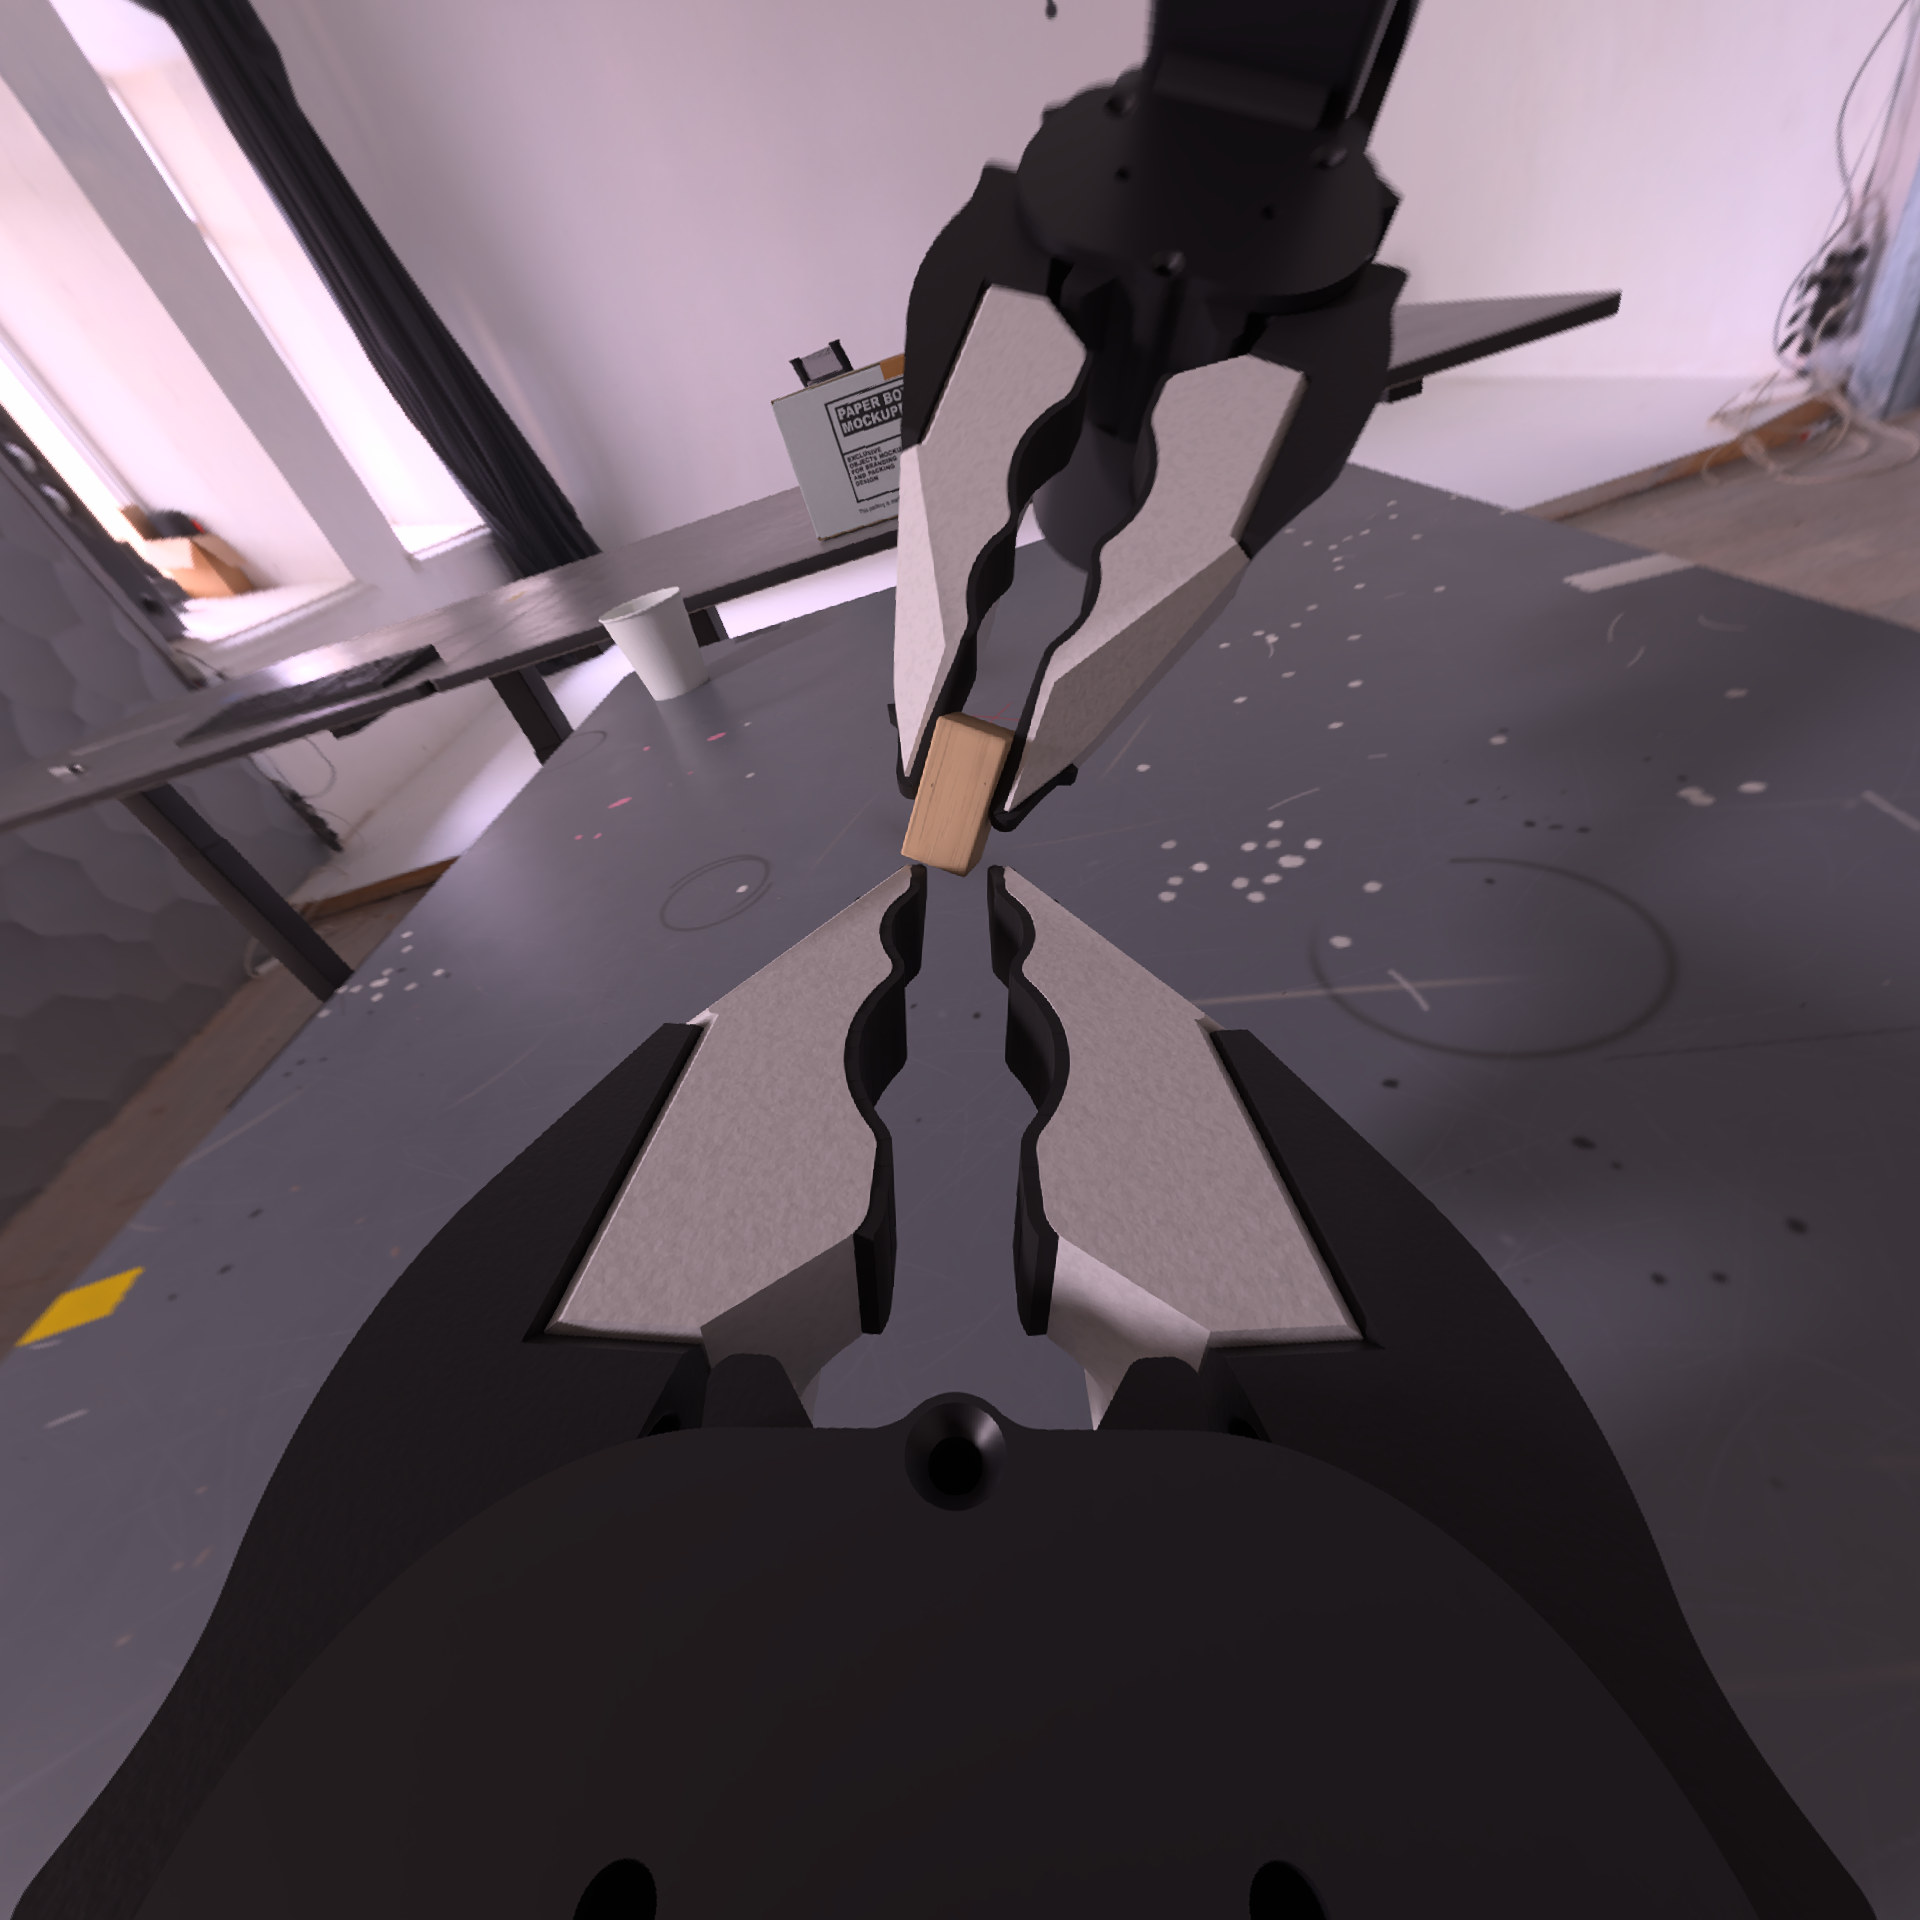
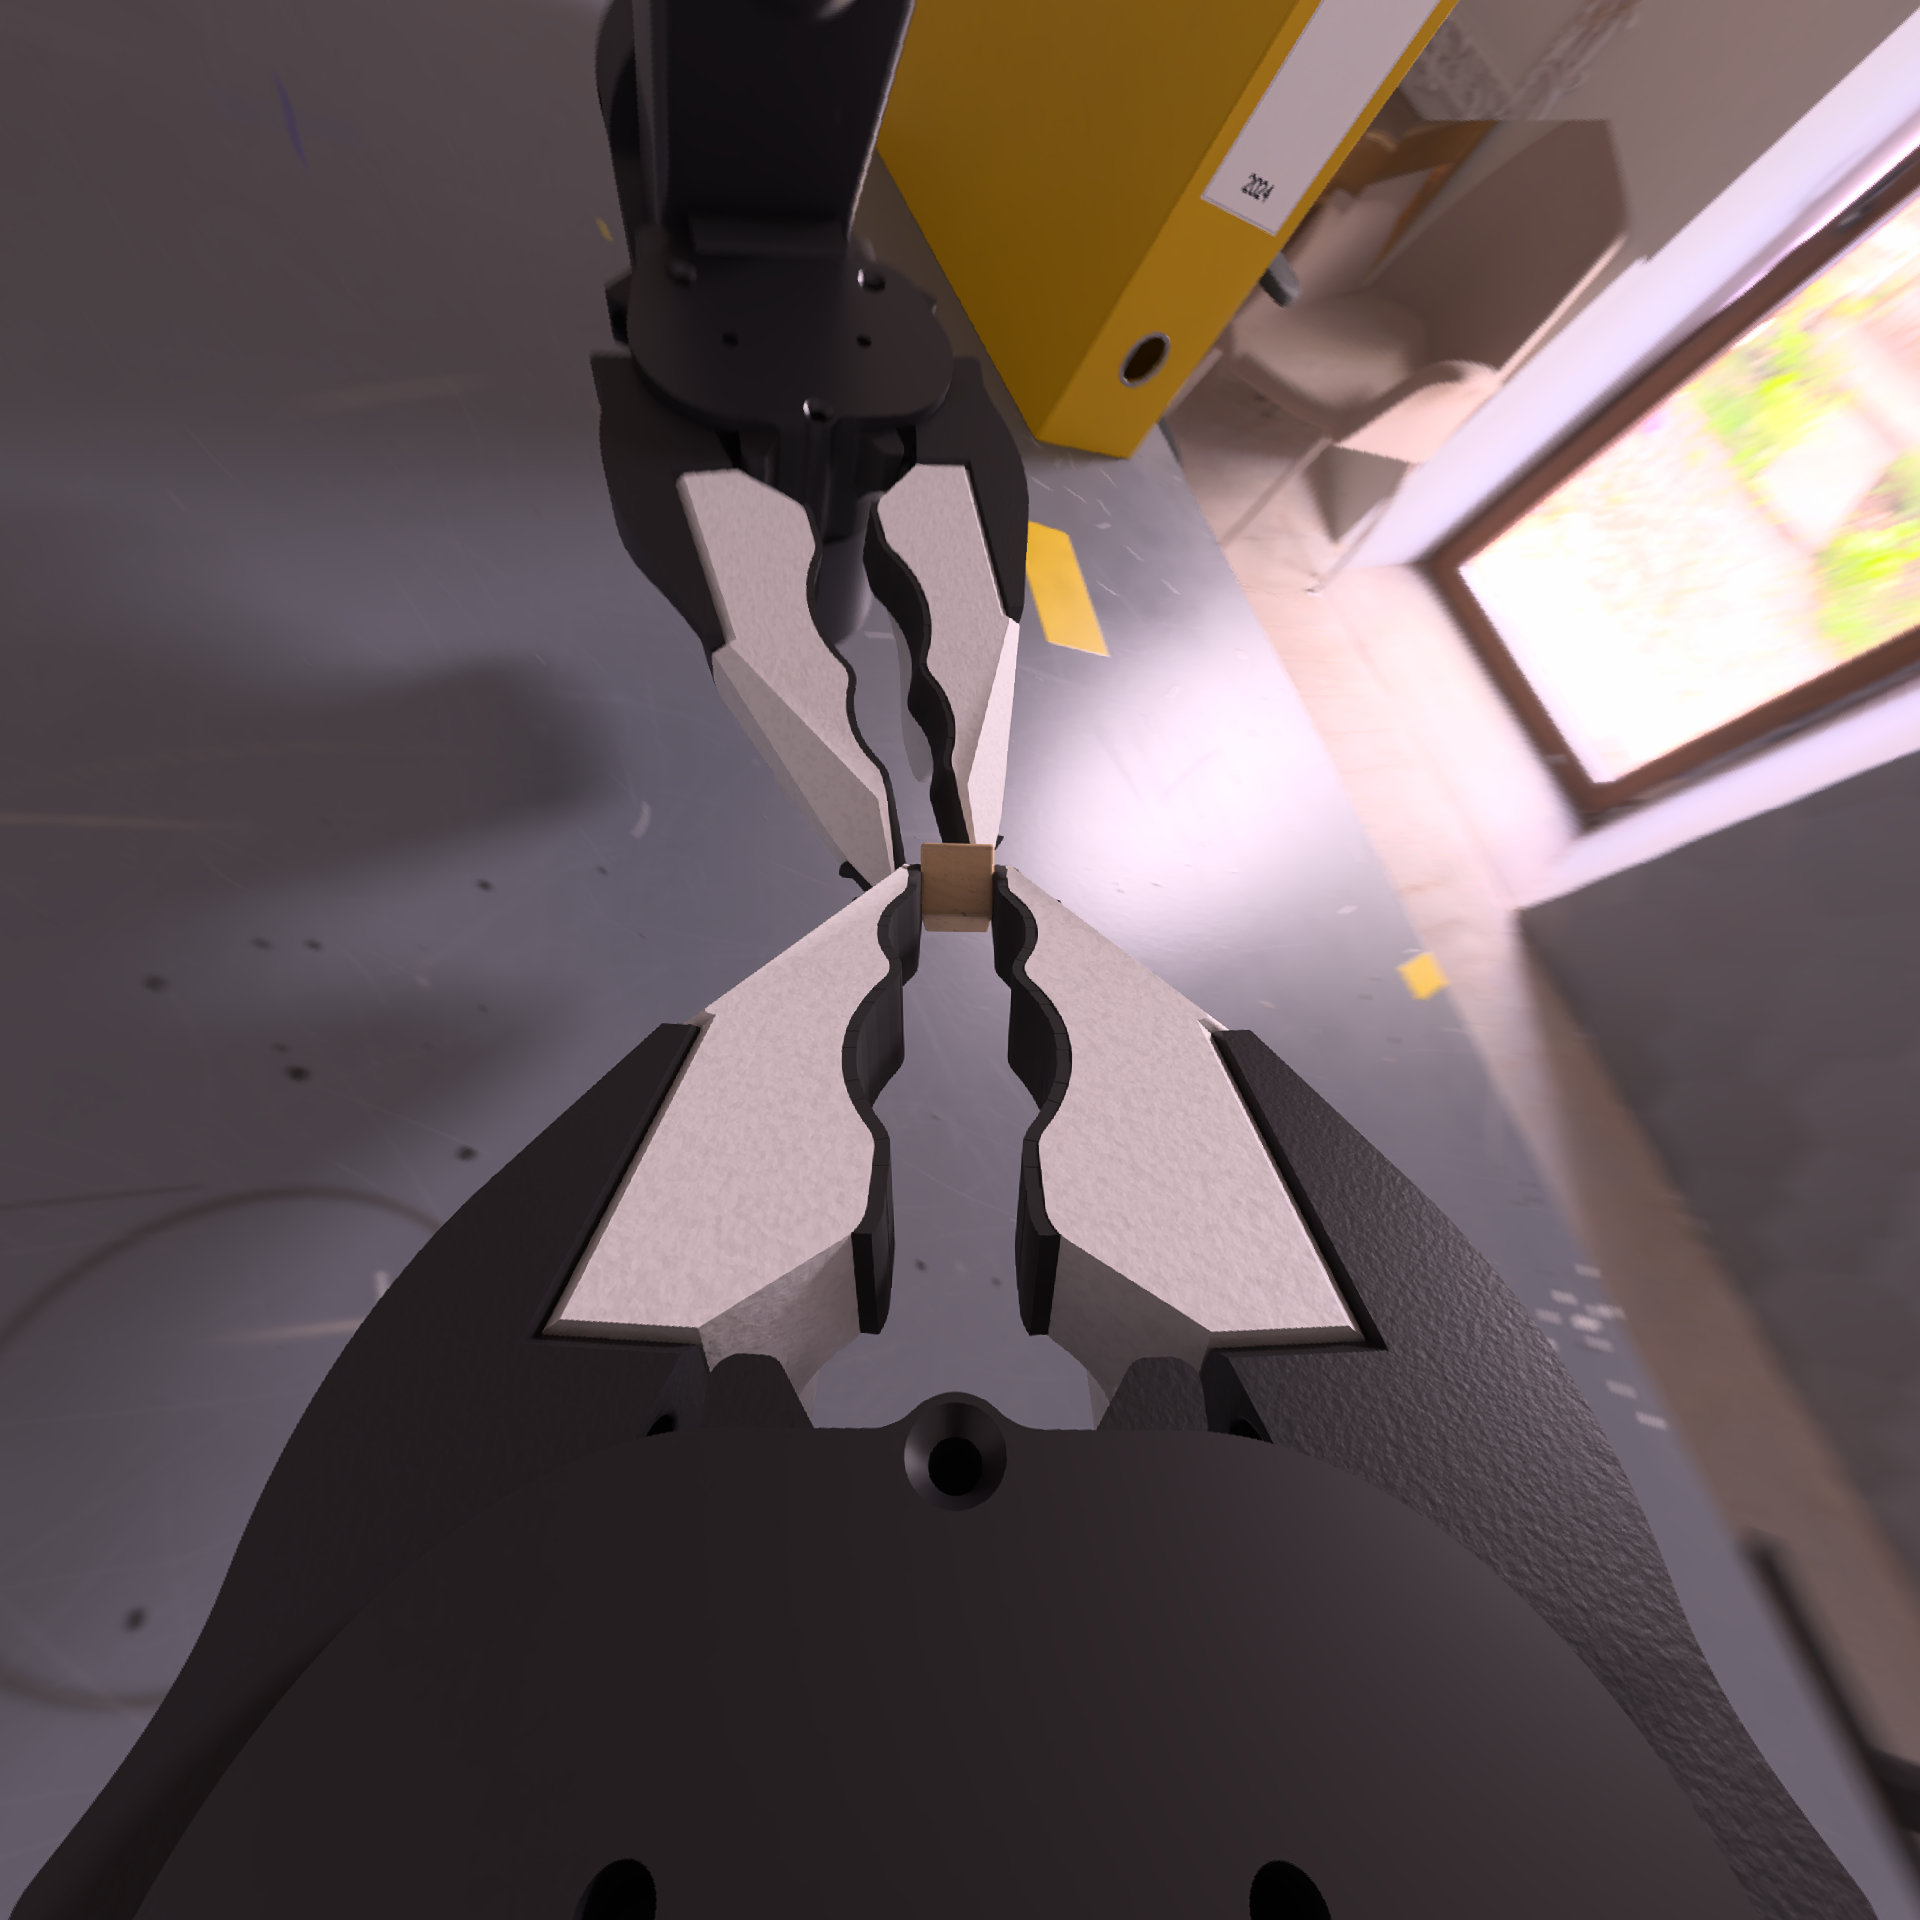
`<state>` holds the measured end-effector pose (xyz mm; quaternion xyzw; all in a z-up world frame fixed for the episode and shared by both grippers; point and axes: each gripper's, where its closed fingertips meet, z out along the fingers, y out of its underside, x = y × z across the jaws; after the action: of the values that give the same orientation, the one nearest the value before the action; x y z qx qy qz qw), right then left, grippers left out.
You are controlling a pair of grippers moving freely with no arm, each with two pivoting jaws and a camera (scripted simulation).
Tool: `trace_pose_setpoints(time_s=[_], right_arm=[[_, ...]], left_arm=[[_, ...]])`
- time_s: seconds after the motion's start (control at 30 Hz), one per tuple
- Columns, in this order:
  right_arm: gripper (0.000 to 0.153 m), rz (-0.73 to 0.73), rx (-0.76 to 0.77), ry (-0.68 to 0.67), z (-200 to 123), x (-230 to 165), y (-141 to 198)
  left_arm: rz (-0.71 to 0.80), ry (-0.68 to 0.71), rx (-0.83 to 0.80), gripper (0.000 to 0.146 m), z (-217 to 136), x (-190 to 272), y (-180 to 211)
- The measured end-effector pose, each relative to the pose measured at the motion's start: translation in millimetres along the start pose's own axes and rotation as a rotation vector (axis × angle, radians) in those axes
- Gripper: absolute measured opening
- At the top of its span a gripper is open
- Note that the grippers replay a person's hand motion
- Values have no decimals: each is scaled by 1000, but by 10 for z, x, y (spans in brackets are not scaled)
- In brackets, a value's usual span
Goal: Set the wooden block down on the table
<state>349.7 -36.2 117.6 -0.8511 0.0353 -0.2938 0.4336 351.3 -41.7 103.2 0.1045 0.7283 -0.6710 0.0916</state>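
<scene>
Grey table (image 1: 1558,1195) at frame centre: wooden block (image 1: 956,795) is clamped by the right hand-held gripper (image 2: 958,891); left hand-held gripper (image 1: 956,883) is held apart just below it, paper cup (image 1: 657,642) and box (image 1: 836,457) upper left.

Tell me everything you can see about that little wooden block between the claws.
The wooden block is a small, pale tan, box-shaped piece with faint grain and slightly rounded edges. It hangs tilted in the air above the grey table, touching no surface. The right claw pinches it at its fingertips, one on each side. The left claw faces it, tips just short of its free end, slightly apart and holding nothing.
</scene>
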Motion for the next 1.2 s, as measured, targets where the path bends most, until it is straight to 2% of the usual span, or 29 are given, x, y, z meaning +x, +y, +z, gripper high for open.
trace_pose_setpoints(time_s=[0.17, 0.27, 0.33, 0.47, 0.53, 0.73, 0.87, 0.97, 1.07, 1.13, 1.2], right_arm=[[13, 408, 167, -272, -40, 56, 11], [13, 548, 236, -324, -11, 130, 38], [13, 529, 234, -275, 25, 167, 53], [13, 261, 97, -9, 103, 229, 85], [13, 212, 95, 21, 88, 214, 51], [13, 501, 285, -262, 12, 187, 21], [13, 632, 350, -353, 22, 202, 35], [13, 632, 345, -289, -8, 316, 79], [13, 623, 435, -96, -427, 710, 164], [13, 563, 392, -72, -557, 721, 182], [13, 527, 298, -90, -492, 629, 218]], left_arm=[[-116, 7, 15, 11, 27, -5, -37], [-108, -48, -7, 12, 30, -74, -17], [-171, -56, -19, 13, 23, -121, 1], [-339, -53, -19, 12, -4, -190, 54], [-372, -31, 2, 12, -17, -182, 33], [-387, 11, 33, 11, -4, -124, -48], [-374, -3, 30, 12, -2, -140, -38], [-357, -26, -4, 11, -5, -159, 28], [-390, -54, -11, 11, -109, -252, 67], [-386, -38, 72, 11, -144, -279, -76], [-335, -28, 94, 11, -122, -249, -142]])
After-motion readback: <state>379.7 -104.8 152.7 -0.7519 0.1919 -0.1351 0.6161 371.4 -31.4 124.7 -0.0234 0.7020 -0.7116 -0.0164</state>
